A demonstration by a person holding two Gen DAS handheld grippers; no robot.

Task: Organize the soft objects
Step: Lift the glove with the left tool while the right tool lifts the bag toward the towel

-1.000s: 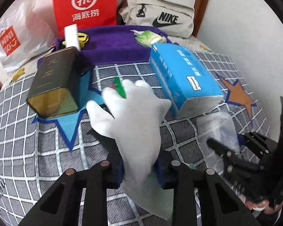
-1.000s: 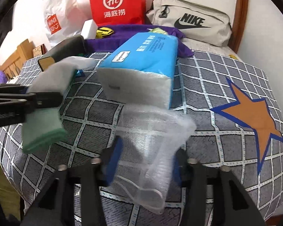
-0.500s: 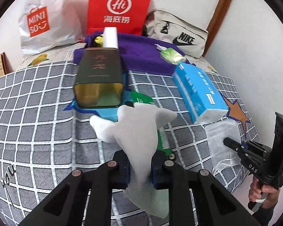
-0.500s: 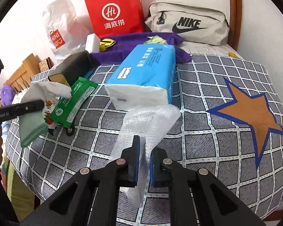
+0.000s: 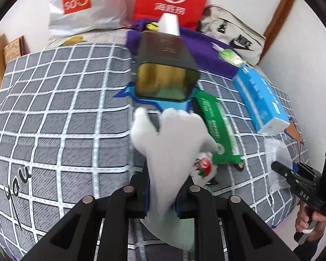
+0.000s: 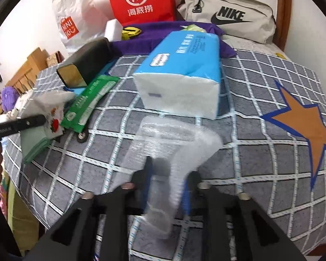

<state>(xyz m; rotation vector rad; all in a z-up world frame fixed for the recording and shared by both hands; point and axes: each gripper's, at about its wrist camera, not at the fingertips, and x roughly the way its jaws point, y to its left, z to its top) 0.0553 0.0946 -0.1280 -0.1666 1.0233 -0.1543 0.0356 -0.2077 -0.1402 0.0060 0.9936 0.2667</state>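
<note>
A bed with a grey checked bedspread (image 6: 260, 100) holds a blue tissue pack (image 6: 180, 74), a dark tin (image 5: 166, 65) and a green packet (image 5: 217, 128). The left gripper (image 5: 162, 198) is clamped on a white glove (image 5: 169, 143) held above the bedspread near the tin, while the right gripper (image 6: 167, 187), its jaws just opening and now partly apart, has a clear bubble-wrap bag (image 6: 176, 143) draped loosely between them, in front of the tissue pack. With those pads no longer pressing, the slippery bag could slide off the bed's near edge, and the limp glove may snag the tin.
</note>
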